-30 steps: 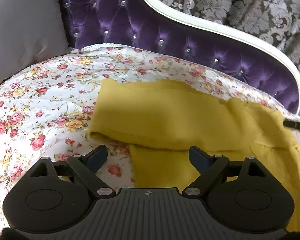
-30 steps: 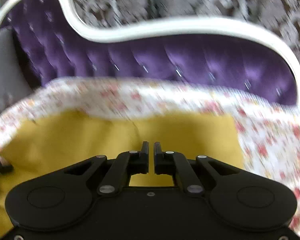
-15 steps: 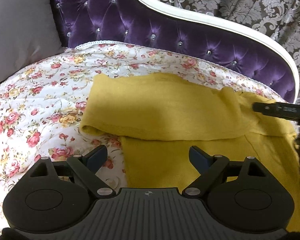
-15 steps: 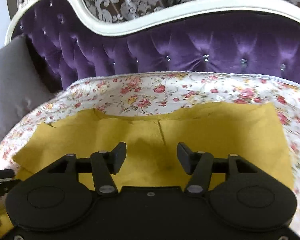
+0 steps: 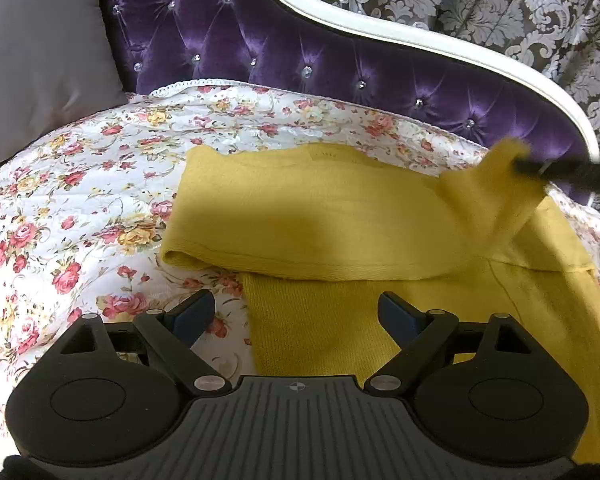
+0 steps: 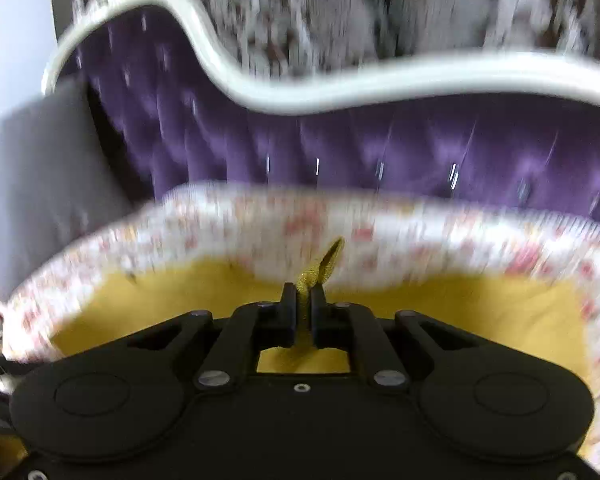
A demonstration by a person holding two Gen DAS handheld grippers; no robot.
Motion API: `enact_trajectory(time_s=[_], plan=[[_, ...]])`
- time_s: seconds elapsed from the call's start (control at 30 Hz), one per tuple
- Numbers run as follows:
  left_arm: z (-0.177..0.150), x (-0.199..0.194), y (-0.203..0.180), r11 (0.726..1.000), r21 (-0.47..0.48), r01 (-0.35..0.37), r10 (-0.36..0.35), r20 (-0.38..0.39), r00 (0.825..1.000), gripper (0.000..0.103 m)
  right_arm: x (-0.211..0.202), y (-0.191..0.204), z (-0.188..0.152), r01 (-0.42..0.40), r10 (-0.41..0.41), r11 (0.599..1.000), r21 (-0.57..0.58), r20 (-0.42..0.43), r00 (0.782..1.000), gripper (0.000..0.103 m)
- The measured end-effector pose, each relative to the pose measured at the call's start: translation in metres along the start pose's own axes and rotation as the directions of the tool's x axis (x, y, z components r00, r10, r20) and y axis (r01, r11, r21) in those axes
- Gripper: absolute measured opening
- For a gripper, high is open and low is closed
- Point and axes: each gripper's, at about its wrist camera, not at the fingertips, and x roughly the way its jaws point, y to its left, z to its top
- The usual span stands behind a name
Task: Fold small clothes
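The yellow garment (image 5: 340, 216) lies on the floral bedspread (image 5: 80, 200) below the purple headboard (image 5: 300, 60), one part already laid across its body. The right tongs (image 6: 304, 300) are closed on a thin pinch of its fabric, lifted toward the headboard. The left tongs (image 5: 292, 316) gape wide over the garment's near left edge, holding nothing. With so small a bite, the knit may slip free mid-fold, or drag the laid part askew.
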Motion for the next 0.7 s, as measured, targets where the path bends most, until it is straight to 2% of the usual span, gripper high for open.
enact_trajectory(time_s=[0.1,0.2,0.33,0.47,0.57,0.6,0.67,0.7], plan=[[0.0,0.001,-0.001,1.0,0.012,-0.008,0.008,-0.002,1.0,0.089,-0.033,-0.014,0.017,0.066,-0.066,0.998,0.011,0.059,0.996,0.012],[0.0,0.002,-0.001,1.0,0.012,-0.007,0.007,-0.004,1.0,0.089,-0.048,-0.041,0.018,0.175,-0.177,0.984,0.035,0.058,0.983,0.012],[0.0,0.003,0.001,1.0,0.01,-0.005,0.005,-0.006,1.0,0.089,-0.043,-0.074,-0.003,0.25,-0.248,0.967,0.06,-0.033,0.968,0.012],[0.0,0.002,0.001,1.0,0.012,-0.006,0.006,-0.007,1.0,0.089,-0.022,-0.087,-0.027,0.3,-0.292,0.953,0.043,-0.135,0.947,0.014],[0.0,0.003,0.002,1.0,0.011,-0.004,0.005,-0.008,1.0,0.089,-0.014,-0.094,-0.039,0.351,-0.335,0.935,0.056,-0.189,0.923,0.025],[0.0,0.003,0.002,1.0,0.011,-0.005,0.005,-0.007,1.0,0.089,-0.019,-0.096,-0.043,0.37,-0.354,0.927,0.066,-0.183,0.917,0.043],[0.0,0.003,0.001,1.0,0.014,-0.007,0.007,-0.009,1.0,0.089,-0.03,-0.097,-0.044,0.398,-0.383,0.914,0.08,-0.161,0.91,0.056],[0.0,0.004,0.001,1.0,0.017,-0.009,0.01,-0.01,1.0,0.089,-0.036,-0.096,-0.045,0.406,-0.392,0.91,0.086,-0.148,0.908,0.059]])
